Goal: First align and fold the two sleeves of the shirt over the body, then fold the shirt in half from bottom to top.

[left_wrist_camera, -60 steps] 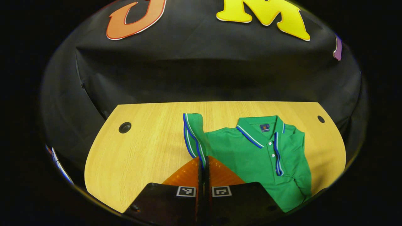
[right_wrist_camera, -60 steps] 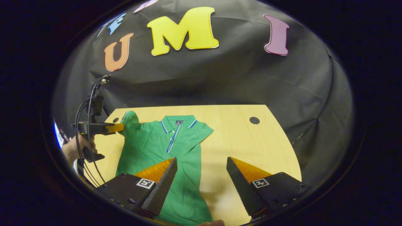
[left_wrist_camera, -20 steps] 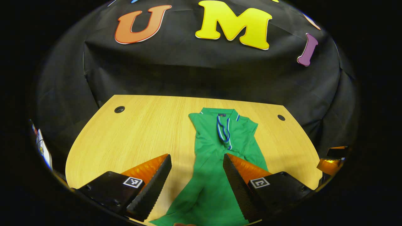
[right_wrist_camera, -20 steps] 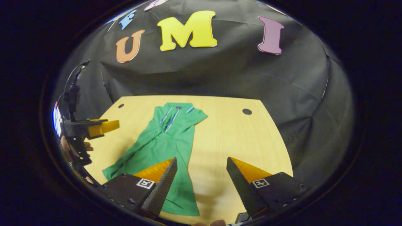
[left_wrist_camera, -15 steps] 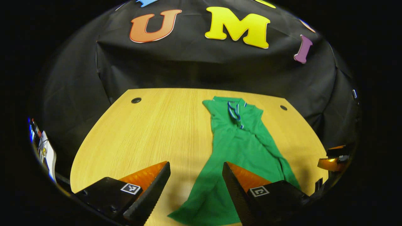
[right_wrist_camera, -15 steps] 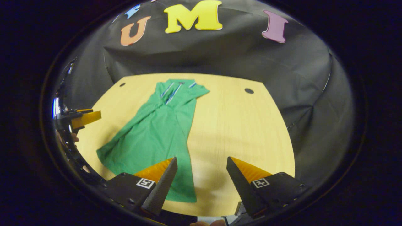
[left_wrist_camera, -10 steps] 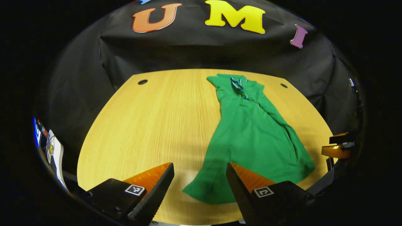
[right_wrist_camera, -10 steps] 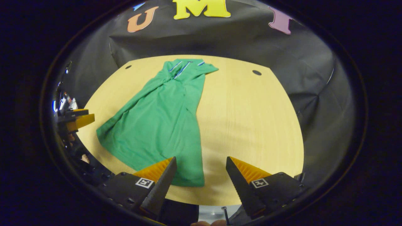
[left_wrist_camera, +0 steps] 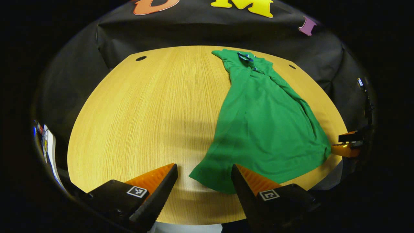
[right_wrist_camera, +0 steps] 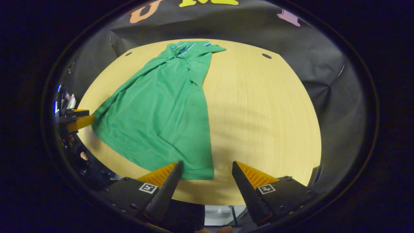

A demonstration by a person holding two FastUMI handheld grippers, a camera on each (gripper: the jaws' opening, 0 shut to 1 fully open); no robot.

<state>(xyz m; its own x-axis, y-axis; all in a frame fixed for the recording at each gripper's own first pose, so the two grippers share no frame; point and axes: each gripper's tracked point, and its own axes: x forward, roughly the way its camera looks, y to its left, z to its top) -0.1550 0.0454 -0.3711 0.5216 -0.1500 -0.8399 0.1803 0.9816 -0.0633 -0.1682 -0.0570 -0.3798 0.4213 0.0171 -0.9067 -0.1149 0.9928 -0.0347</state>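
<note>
Left gripper view first: green shirt [left_wrist_camera: 265, 126] spread on wooden table [left_wrist_camera: 145, 106], collar away at 12 o'clock, hem near the front edge, both sleeves lying folded in over the body. Left gripper [left_wrist_camera: 203, 181] released, fingers wide apart, poised at 6 o'clock with one hem corner [left_wrist_camera: 207, 176] lying between them, not yet pinched. Far off at 3 o'clock, tips of the other gripper by the opposite hem corner. Right gripper view next: same shirt [right_wrist_camera: 161, 106] running from 12 o'clock down to 6, hem corner [right_wrist_camera: 203, 173] between the spread fingers of right gripper [right_wrist_camera: 205, 181], likewise released and holding nothing; left gripper's tips seen at 9 o'clock beside the other corner. Judged from both: sleeve step looks done, bottom-to-top fold due. Soft, light knit cloth, bound to sag and crease, likely to drag on the wood and disturb the tucked sleeves if pulled unevenly. Best taken at the two hem corners, pinching both layers, then lifted together and carried toward the collar
</note>
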